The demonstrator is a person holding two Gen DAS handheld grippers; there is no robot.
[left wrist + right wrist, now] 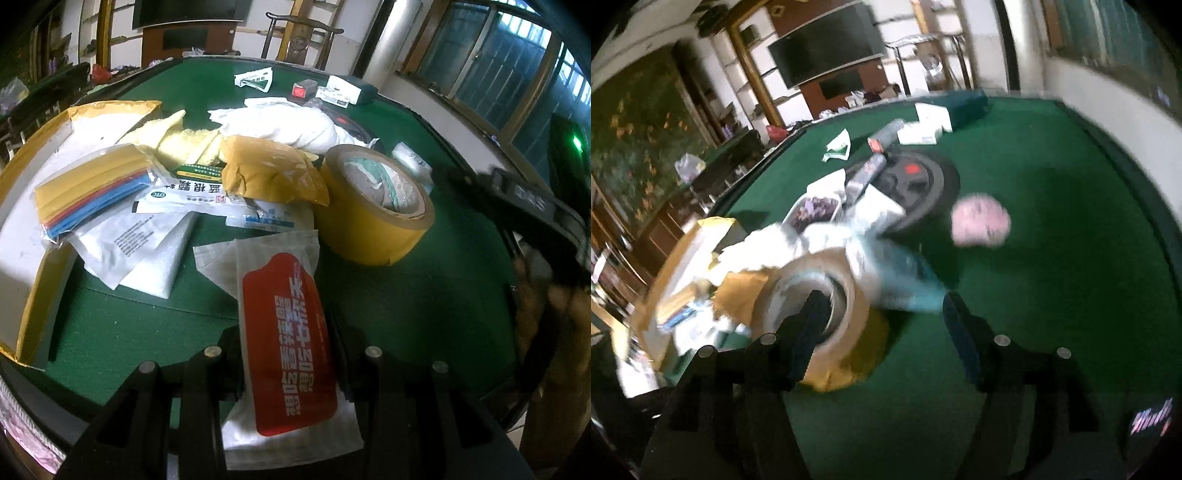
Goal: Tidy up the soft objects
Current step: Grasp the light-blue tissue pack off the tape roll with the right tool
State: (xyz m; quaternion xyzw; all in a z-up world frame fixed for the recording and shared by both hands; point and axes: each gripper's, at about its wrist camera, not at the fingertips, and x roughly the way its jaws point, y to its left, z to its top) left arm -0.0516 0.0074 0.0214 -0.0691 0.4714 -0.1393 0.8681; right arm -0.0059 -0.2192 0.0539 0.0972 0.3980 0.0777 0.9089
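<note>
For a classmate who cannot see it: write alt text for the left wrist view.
The left gripper clamps a white packet with a red label above a green table. Beyond lie a yellow tape roll, a white towel and other packets.

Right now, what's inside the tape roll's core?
In the left wrist view, the tape roll has crumpled white plastic with green print stuffed into its core. What lies beneath that, and whether it reaches the table, is hidden by the roll's wall.
</note>
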